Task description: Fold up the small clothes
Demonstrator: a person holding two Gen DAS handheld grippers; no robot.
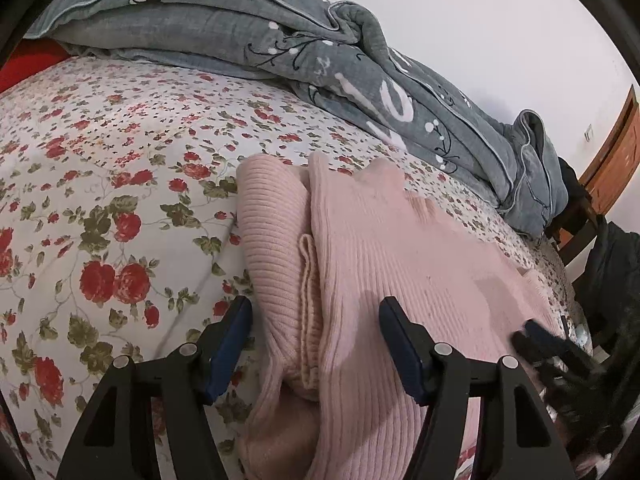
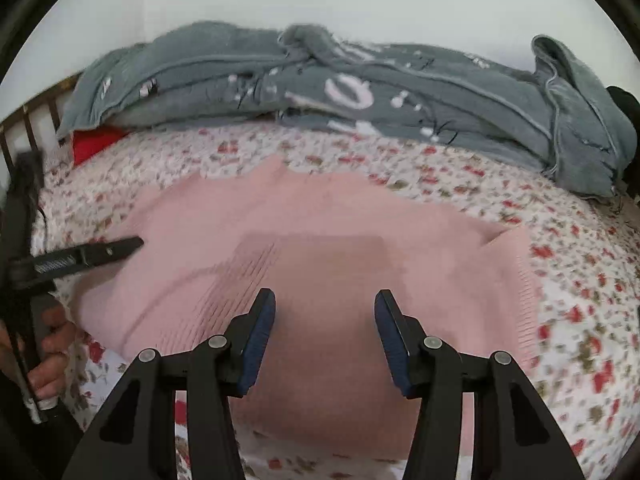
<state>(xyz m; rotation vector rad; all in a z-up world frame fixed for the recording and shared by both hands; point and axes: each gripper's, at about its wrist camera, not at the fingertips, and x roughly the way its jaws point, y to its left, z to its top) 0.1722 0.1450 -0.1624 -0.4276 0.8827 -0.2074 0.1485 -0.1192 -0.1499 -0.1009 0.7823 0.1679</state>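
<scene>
A pink ribbed sweater (image 2: 320, 232) lies partly folded on a bed's floral sheet (image 1: 100, 200). Over its left edge hangs the left tool (image 1: 316, 344), jaws apart, gripping nothing. The right tool (image 2: 325, 332) (picture blurred) hovers open above its middle. A grey quilt (image 2: 360, 92) lies behind.

The sweater (image 2: 320, 220) lies on the bed (image 2: 580, 260), one side folded over (its left edge). Behind it, along the wall, lies a quilt (image 2: 400, 92).
</scene>
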